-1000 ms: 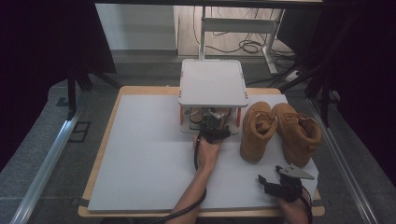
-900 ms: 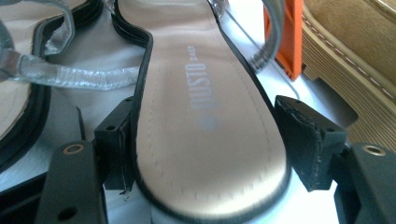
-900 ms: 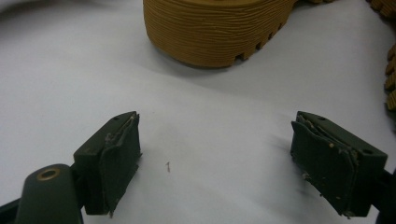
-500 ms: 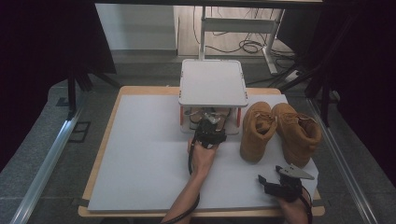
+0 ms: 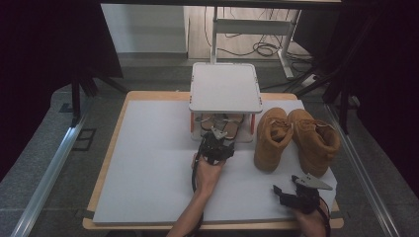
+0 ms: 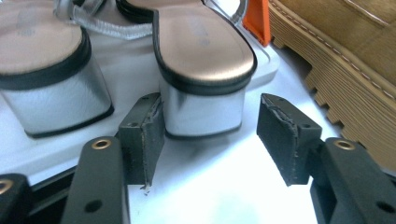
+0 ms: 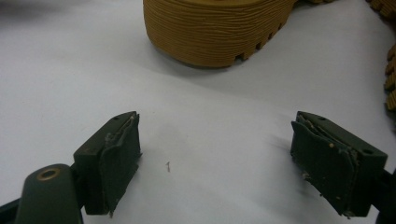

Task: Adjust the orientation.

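Likely light but rigid: block-heeled sandal (image 6: 201, 60), stiff sole, smooth metallic heel sides that look slippery, thin straps too floppy to grip. Best taken across the heel block, low on its flat sides. Parked on the lower shelf of the small white rack (image 5: 226, 88), beside its twin sandal (image 6: 46, 70). Heel between the left gripper (image 6: 210, 133) pads, jaws just closing, one pad touching, the other apart. Right gripper (image 7: 215, 163) spread wide over bare table (image 7: 70, 70), near the tan boots (image 5: 296, 138).
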`<state>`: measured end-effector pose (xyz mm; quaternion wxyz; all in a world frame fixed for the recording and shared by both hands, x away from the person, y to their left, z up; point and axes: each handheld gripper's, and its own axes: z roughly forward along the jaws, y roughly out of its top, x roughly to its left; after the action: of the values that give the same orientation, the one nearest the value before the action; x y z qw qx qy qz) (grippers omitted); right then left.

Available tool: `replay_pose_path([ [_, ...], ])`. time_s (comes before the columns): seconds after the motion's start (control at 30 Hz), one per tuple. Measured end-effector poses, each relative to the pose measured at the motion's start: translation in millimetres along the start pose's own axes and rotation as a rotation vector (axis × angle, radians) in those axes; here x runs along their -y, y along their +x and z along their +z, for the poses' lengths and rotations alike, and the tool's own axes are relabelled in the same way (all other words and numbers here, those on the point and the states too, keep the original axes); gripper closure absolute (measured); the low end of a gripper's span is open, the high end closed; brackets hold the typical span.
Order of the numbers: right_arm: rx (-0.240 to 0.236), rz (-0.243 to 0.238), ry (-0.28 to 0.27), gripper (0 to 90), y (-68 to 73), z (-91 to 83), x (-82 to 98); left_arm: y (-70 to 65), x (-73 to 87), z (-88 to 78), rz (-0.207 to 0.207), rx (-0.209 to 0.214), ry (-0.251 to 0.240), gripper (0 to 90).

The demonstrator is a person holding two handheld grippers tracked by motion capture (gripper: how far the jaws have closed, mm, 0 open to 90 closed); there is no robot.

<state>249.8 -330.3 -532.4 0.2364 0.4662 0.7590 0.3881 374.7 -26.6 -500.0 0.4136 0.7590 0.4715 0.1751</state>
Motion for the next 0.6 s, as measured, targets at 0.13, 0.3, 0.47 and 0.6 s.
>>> replay_pose_path([
  [0.13, 0.0, 0.0, 0.0, 15.9, 0.0, 0.0, 0.0, 0.2, 5.7, -3.8, 0.015, 0.029, -0.01, 48.3],
  [0.3, 0.0, 0.0, 0.0, 15.9, 0.0, 0.0, 0.0, 3.9, 9.6, -2.7, 0.033, 0.067, 0.006, 66.9],
  [0.47, 0.0, 0.0, 0.0, 15.9, 0.0, 0.0, 0.0, 4.0, 8.1, -2.4, 0.057, 0.079, 0.0, 82.5],
  [0.6, 0.0, -0.001, 0.0, 15.9, 0.0, 0.0, 0.0, 5.4, 5.2, -2.9, 0.065, 0.075, 0.002, 89.5],
])
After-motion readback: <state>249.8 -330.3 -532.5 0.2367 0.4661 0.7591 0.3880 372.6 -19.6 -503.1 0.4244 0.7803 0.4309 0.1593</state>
